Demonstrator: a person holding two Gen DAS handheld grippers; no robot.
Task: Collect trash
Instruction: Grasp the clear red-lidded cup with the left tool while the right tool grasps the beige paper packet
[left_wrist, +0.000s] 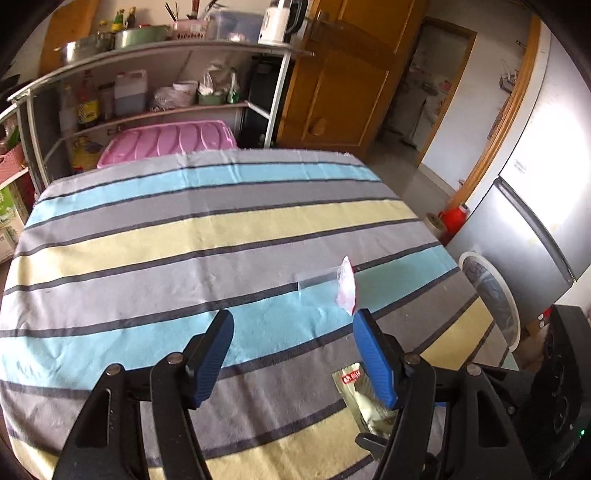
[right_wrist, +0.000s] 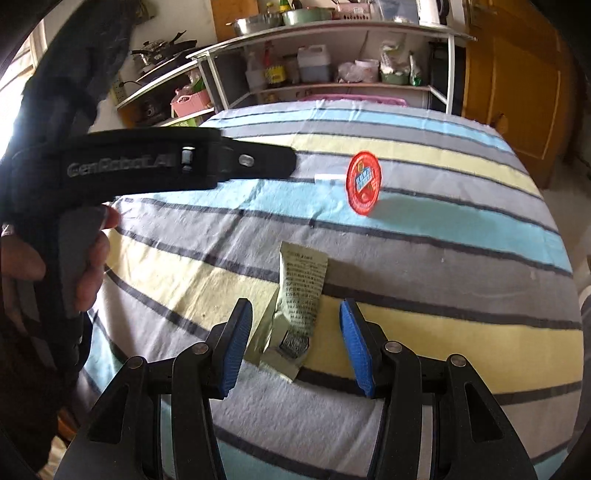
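Risk first: the flat olive-green printed sachet (right_wrist: 301, 314) lies limp on the striped cloth-covered table (right_wrist: 461, 236), framed between the blue pads of my right gripper (right_wrist: 295, 347). I judge that a thin packet like this could slide ahead of the pads or be pinched together with a fold of cloth, so the fabric would lift with it. The 2nd piece of trash, a small clear plastic cup with a round red foil lid (right_wrist: 364, 182), lies tipped on its side farther along the blue stripe; a sideways nudge would probably roll it toward the table edge.

Right gripper: pads apart, gripping nothing; whether they touch the cloth I cannot tell.

Left gripper (left_wrist: 291, 354): pads also wide apart and empty, aimed at bare cloth, with the cup (left_wrist: 345, 286) just beyond its right pad and the sachet (left_wrist: 364, 398) partly hidden behind that pad.
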